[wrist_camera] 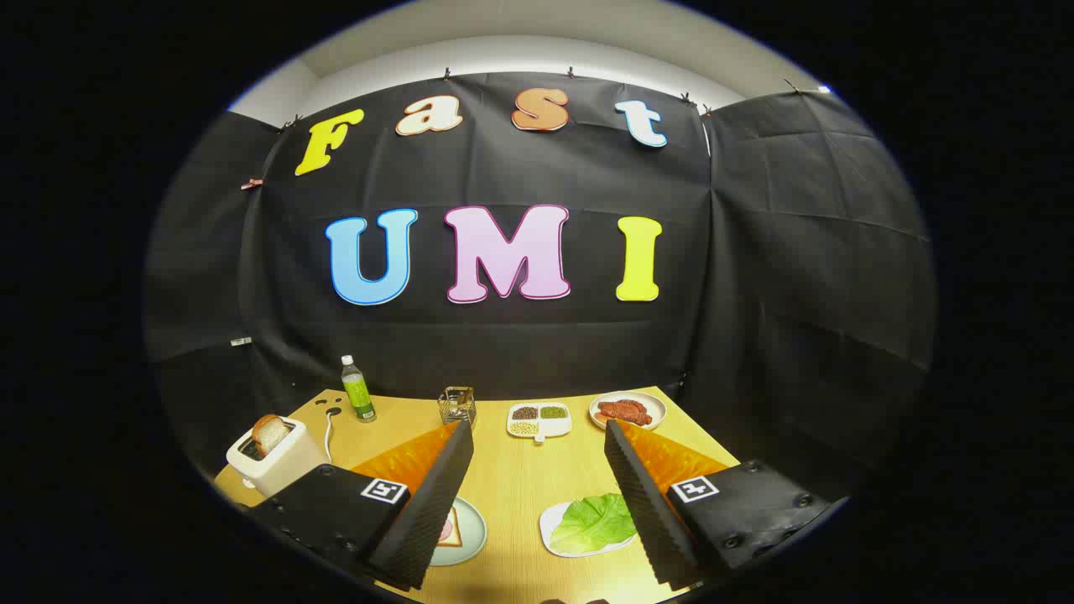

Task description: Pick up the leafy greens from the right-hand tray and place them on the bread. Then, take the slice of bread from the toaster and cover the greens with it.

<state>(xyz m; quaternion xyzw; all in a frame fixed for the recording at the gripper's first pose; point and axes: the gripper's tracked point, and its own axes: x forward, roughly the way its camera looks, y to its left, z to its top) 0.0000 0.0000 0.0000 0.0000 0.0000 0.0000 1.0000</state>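
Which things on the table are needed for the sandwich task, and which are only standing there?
Needed: greens on white tray; bread on plate; toaster with slice; gripper, open, above the table.

Not needed: bottle, glass, divided dish, plate of meat.

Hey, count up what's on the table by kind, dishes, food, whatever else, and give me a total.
Dishes: 4 (greens tray, bread plate, divided dish, meat plate)
Bread slices: 2
Leafy greens: 1
Toaster: 1
Bottle: 1
Glass: 1
Total: 10
Gripper open.
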